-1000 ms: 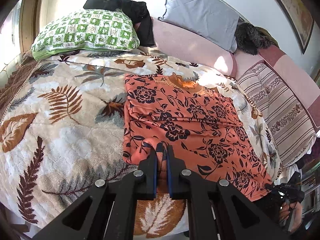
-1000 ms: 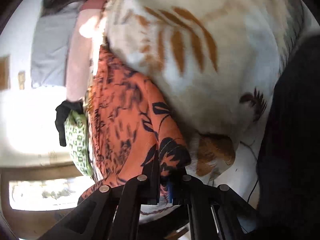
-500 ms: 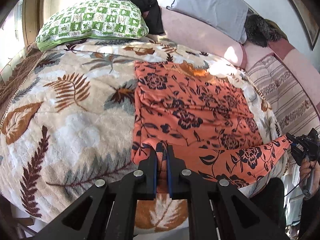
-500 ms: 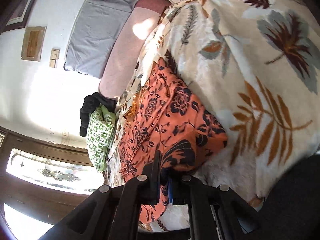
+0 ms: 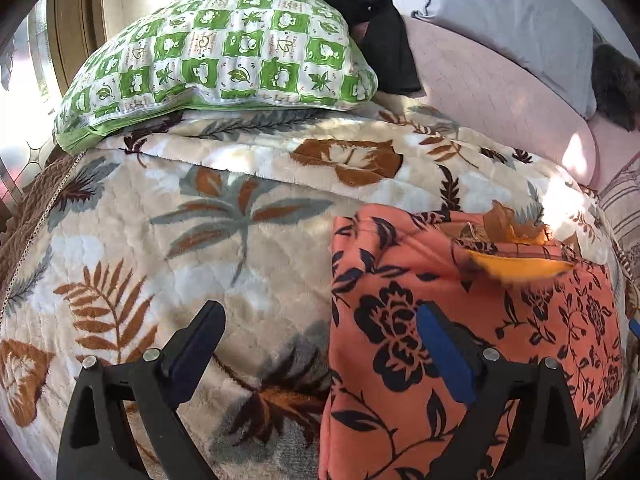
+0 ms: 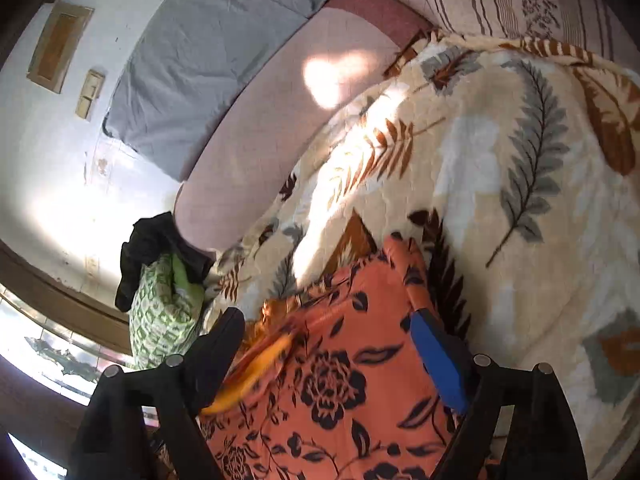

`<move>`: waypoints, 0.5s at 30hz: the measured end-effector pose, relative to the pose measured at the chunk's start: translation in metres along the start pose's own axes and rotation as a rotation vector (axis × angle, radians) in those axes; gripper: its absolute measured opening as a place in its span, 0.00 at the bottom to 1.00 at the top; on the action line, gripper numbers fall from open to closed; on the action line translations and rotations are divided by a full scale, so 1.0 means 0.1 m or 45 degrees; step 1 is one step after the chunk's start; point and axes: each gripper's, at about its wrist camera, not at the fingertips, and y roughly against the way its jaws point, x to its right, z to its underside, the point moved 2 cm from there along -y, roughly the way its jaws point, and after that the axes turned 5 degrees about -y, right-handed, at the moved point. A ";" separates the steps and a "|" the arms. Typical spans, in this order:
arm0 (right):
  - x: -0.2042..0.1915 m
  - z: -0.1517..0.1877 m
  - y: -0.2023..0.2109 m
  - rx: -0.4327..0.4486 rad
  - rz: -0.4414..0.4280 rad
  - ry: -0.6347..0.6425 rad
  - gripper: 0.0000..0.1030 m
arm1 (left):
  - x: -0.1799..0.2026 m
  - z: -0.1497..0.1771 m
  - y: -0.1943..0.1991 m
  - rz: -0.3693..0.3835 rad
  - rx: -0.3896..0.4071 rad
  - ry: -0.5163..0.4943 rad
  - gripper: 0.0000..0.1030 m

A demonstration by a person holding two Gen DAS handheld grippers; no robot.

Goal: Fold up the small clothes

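Garment (image 5: 472,344) lies folded on the leaf-print blanket (image 5: 200,240), an orange floral piece with a plain orange lining flap (image 5: 520,266) showing at its far edge.

Left gripper (image 5: 320,344) is spread wide, nothing between the fingers: left finger sits over bare blanket, right finger over the cloth, so the garment's left edge runs between them. Right gripper (image 6: 328,352) is equally wide open and empty, hovering directly over the cloth, with the lining flap near its left finger.

Key relation: the garment is offset to the right of the left gripper and squarely under the right one, so the right hand looks nearer to the bulk of it. Long axis seems to run away from the left camera toward the pillows (fisheye distortion makes this a rough call).

Likely step: fold just laid, next grasp pending, probably along a side edge.

No containers in view. Green checked pillow (image 5: 216,48) with black clothing (image 5: 360,8) on top sits well apart at the head of the bed.
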 end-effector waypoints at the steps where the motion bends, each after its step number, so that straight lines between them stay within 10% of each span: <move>1: 0.05 0.11 0.08 -0.017 0.031 0.066 0.85 | -0.02 0.10 0.09 0.003 0.023 -0.023 0.93; 11: 0.41 0.45 -0.15 -0.251 0.224 0.292 0.77 | 0.44 0.71 -0.09 0.261 -0.243 -0.196 0.93; 14: 0.33 0.52 -0.38 -0.342 0.376 0.350 0.57 | 0.56 0.66 -0.14 0.251 -0.255 -0.193 0.63; 15: 0.27 0.53 -0.38 -0.366 0.393 0.375 0.43 | 0.60 0.62 -0.10 0.279 -0.265 -0.179 0.36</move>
